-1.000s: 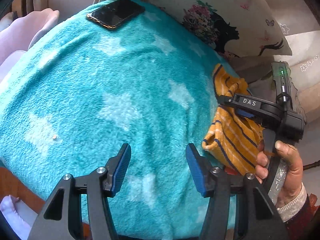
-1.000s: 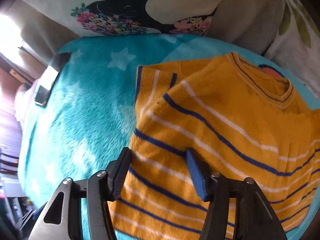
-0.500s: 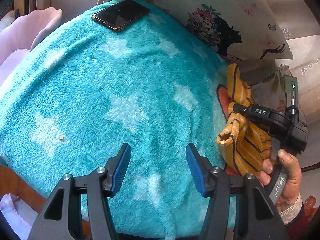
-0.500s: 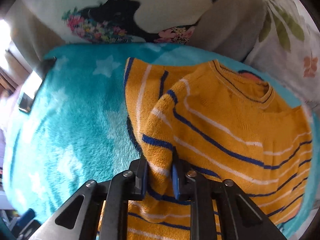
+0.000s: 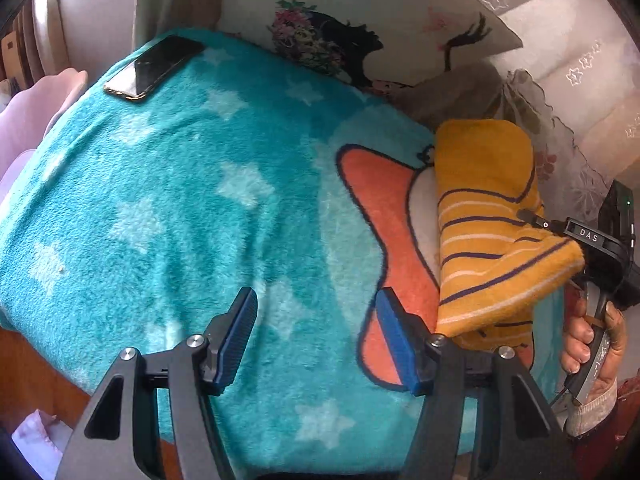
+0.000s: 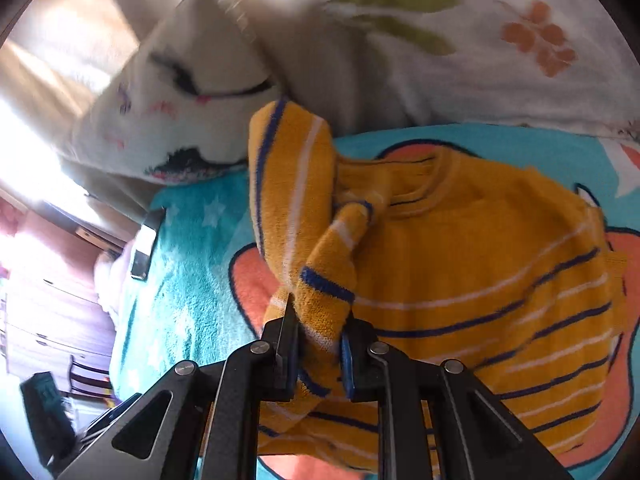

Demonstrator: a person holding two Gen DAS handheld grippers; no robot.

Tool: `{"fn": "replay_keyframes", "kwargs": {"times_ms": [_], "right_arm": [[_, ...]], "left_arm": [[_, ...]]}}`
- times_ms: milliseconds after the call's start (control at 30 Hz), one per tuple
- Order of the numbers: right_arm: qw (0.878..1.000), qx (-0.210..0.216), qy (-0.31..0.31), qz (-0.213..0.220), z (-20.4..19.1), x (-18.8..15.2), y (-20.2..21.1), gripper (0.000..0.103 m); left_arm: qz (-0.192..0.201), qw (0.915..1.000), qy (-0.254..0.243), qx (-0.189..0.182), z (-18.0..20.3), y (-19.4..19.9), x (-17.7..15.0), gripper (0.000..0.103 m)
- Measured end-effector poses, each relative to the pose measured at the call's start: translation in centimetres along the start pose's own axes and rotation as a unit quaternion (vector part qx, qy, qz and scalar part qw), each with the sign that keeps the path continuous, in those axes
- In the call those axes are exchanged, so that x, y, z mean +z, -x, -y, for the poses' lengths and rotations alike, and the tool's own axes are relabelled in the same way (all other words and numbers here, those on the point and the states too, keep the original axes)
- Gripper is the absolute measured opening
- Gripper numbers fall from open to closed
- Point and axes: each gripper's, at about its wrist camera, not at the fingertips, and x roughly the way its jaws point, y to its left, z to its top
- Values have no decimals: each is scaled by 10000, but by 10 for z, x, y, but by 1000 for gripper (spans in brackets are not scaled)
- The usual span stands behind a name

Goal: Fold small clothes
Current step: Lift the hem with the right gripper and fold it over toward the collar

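A small mustard sweater (image 6: 480,264) with blue and white stripes lies on the teal star blanket (image 6: 184,280). My right gripper (image 6: 318,320) is shut on a bunched sleeve and side edge, lifting that part up and over the body. In the left wrist view the sweater (image 5: 480,208) hangs draped at the right, with a hand (image 5: 592,332) on the right gripper's handle. My left gripper (image 5: 316,300) hovers over the blanket (image 5: 180,200), left of the sweater. Its jaws are opening, with nothing between them.
A black phone (image 5: 154,68) lies on the blanket's far left corner. A printed pillow (image 5: 360,20) and a floral cushion (image 6: 500,40) lean along the back edge. An orange cartoon patch (image 5: 372,200) shows on the blanket under the sweater.
The right gripper shut on the sweater's edge and raised it, dragging the cloth rightwards. The left gripper moved right across the blanket, so the orange patch came into view.
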Motion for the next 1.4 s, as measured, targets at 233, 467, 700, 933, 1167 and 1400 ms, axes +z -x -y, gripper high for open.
{"fn": "replay_keyframes", "kwargs": {"times_ms": [233,467,700,933,1167,1400], "right_arm": [[9977,-333,-490,344,120,-2,56,15],[9947,-580,-850,84,189,-21,49,19],[9912,-489,-903,835,195,-15,119,24],[9929,346,-1129,-157,186,-40,43,16],[9847,773,-1557,157,212,-38,67,32],[9894,333,-1412,115,225,-17,51,74]], "left_arm": [[-176,9983,-552,-66,81,-24,-11,61],[-403,9942,-987,-125,146,-54,-20,61],[-387,9911,-1267,-128,185,-69,-16,63],[-336,9874,-1509,-344,228,-87,-4,64],[-93,9892,-1358,-535,224,-107,23,81],[-708,9791,-1407,-1285,223,-169,32,89]]}}
